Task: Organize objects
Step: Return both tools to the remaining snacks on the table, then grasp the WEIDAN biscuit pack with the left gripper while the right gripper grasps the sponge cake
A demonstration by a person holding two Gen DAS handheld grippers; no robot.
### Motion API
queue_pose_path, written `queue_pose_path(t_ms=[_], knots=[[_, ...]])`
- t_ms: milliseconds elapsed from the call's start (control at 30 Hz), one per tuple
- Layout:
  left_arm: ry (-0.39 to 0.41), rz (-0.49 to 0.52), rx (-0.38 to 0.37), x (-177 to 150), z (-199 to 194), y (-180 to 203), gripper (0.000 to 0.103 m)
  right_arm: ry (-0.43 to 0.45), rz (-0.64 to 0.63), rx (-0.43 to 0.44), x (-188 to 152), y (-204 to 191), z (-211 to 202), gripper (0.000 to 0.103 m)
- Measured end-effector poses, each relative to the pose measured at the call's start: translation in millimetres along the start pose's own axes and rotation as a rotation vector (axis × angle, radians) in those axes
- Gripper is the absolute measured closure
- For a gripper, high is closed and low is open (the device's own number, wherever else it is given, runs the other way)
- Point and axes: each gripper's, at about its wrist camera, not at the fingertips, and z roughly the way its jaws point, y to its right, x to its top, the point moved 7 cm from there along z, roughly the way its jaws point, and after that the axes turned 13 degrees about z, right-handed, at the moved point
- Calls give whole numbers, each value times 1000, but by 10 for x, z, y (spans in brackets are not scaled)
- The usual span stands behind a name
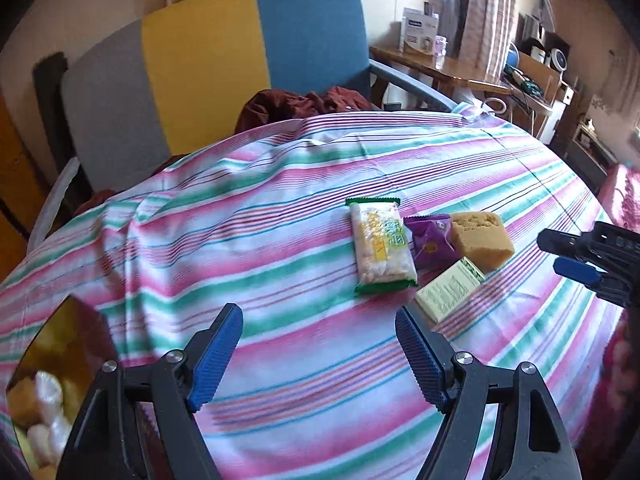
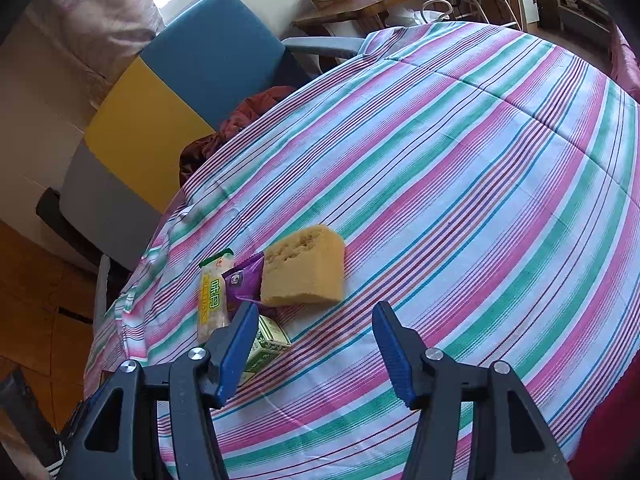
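Your left gripper (image 1: 318,354) hangs with its jaws spread wide and nothing between them, over a bare stretch of striped cloth (image 1: 248,248) near the bench edge closest to you. Your right gripper (image 2: 316,354) is likewise spread apart and empty, its left pad just over the small green box (image 2: 269,344).

The four things to sort lie bunched together toward the middle of the bench: a green-edged snack packet (image 1: 382,246), a purple wrapper (image 1: 430,240) touching it, a yellow sponge block (image 1: 482,240) resting partly on the purple wrapper, and the green box at the near side of the bunch.

Open cloth lies all round the bunch. The far edge runs close to a chair (image 1: 224,60) with a grey, yellow and blue back, and dark red fabric (image 1: 304,104) is heaped on its seat just past that edge.

Only the left wrist view shows your right gripper coming in from the bench's right edge, and a mirror-like panel (image 1: 60,380) at the near left corner with what may be pale wrapped items reflected in it. Only the right wrist view shows the long clear run of cloth to the right edge.
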Motion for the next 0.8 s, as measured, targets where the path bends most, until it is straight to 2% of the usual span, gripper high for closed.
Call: queue_pose_path(t_ms=[300, 500, 600, 633, 700, 733, 767, 800], knots=[[-41, 76, -62, 480, 654, 245, 24, -40, -9, 34, -37, -75, 45, 43], [-101, 109, -68, 555, 1088, 319, 22, -62, -5, 42, -38, -81, 99, 43], [-119, 88, -74, 527, 1255, 290, 22, -64, -10, 42, -40, -86, 108, 43], [-121, 74, -76, 519, 1285, 264, 24, -67, -11, 41, -42, -83, 114, 43], [-91, 37, -86, 504, 1277, 195, 35, -71, -8, 36, -38, -74, 133, 43], [-81, 38, -72, 487, 1255, 159, 48, -72, -6, 33, -33, -69, 142, 43], [-74, 37, -64, 469, 1230, 126, 56, -71, -5, 30, -31, -64, 146, 43], [-73, 20, -70, 432, 1203, 82, 56, -72, -5, 29, -29, -60, 150, 43]])
